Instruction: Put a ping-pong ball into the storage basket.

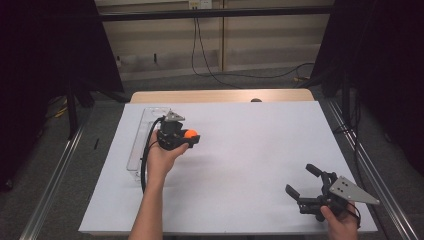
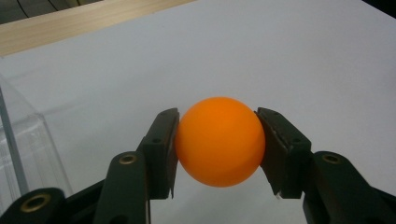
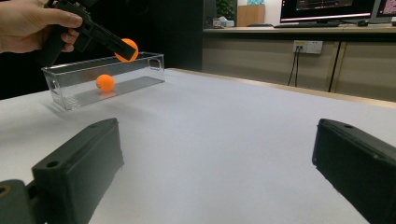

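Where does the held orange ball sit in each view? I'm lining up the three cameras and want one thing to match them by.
High view: the held orange ball is left of centre, at the left gripper.
Left gripper view: centre, pressed between both jaws.
Right gripper view: upper left, above the tray's near rim.
Shared landmark: the clear plastic tray.

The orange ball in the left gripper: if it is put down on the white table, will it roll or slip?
The orange ball is round and smooth, so it would probably roll freely. The left gripper touches it at two small spots, so it may slip. It looks like a light, hollow ball.
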### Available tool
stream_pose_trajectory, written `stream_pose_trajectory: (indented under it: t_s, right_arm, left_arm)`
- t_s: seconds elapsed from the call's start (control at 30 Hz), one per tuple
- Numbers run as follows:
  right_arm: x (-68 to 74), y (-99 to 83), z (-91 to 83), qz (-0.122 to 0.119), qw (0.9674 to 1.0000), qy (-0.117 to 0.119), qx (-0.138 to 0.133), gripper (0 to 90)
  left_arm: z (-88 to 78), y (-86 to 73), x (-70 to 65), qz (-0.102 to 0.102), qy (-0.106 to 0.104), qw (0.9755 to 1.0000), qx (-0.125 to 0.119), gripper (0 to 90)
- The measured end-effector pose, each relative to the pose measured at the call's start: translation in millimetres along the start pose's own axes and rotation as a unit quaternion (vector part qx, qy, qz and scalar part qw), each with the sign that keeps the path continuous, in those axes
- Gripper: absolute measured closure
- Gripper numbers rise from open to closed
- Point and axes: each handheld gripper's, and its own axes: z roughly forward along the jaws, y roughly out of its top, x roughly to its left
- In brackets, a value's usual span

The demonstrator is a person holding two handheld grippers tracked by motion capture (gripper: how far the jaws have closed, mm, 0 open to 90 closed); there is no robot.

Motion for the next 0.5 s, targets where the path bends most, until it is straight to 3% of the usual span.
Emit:
stream_pose_trajectory:
  t_s: [0.37, 0.5]
  right_arm:
    - [-0.3, 0.0, 0.0, 0.000, 1.0000, 0.001, 0.000, 1.2]
    - [0.1, 0.2, 0.0, -0.001, 1.0000, 0.001, 0.000, 1.2]
  left_arm:
    - [-1.2, -0.8, 1.5, -0.005, 0.006, 1.0000, -0.002, 51.0]
    - [-2.3, -1.5, 2.6, 0.003, 0.012, 0.9999, 0.004, 51.0]
